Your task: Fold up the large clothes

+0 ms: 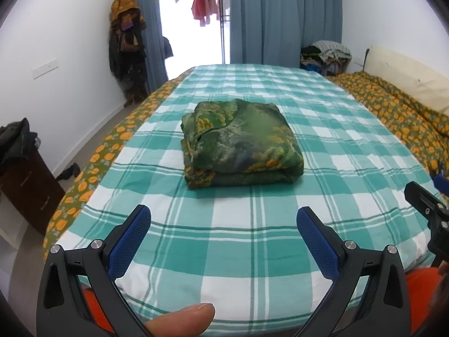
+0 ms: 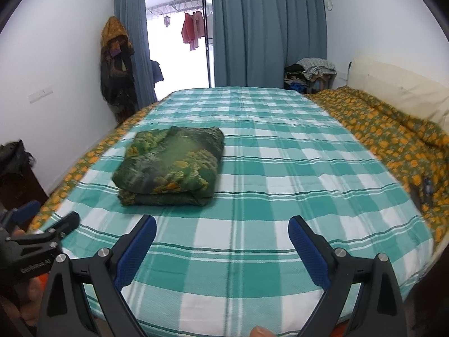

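Note:
A green garment with yellow print (image 1: 241, 143) lies folded into a thick square on the teal-and-white checked bed sheet (image 1: 252, 224). My left gripper (image 1: 223, 219) hovers open over the near edge of the bed, short of the folded bundle, nothing between its blue pads. In the right wrist view the folded garment (image 2: 171, 165) sits to the left, and my right gripper (image 2: 222, 229) is open and empty over the sheet (image 2: 280, 168). Each view shows the other gripper at its side edge: the right gripper (image 1: 429, 213) and the left gripper (image 2: 36, 238).
An orange-flowered quilt (image 1: 398, 112) and a cream pillow (image 1: 407, 75) lie along the bed's right side. A dark cabinet (image 1: 25, 185) stands left of the bed. Clothes hang on a rack (image 1: 126, 45) by the blue curtains (image 1: 280, 19). A clothes pile (image 1: 328, 56) sits at the far right.

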Tool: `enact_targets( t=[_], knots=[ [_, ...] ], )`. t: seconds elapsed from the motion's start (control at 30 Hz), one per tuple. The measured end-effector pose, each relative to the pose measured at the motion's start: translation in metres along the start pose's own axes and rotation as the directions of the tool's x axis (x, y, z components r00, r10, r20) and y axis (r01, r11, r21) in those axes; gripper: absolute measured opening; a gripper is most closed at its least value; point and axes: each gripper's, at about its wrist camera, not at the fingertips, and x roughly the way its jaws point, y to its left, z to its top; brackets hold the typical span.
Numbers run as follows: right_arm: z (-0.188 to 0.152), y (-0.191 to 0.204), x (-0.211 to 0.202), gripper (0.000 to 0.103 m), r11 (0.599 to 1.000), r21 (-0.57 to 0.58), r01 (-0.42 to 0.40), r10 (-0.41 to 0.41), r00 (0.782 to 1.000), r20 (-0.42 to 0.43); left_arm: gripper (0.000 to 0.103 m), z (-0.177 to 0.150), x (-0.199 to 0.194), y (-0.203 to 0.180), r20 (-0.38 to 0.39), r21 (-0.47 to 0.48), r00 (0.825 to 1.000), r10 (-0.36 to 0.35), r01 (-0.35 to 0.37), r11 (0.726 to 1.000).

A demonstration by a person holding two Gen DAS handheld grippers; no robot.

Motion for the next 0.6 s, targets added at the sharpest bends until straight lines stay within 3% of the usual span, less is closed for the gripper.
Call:
enact_targets(
  t=[0.6],
  knots=[
    [-0.0012, 0.0041, 0.0067, 0.097, 1.000, -0.001, 0.021, -0.022, 0.998, -0.056, 0.103, -0.0032, 0.0005, -0.0017, -0.040, 0.011, 0.999, 0.001, -0.001, 1.000]
  ],
)
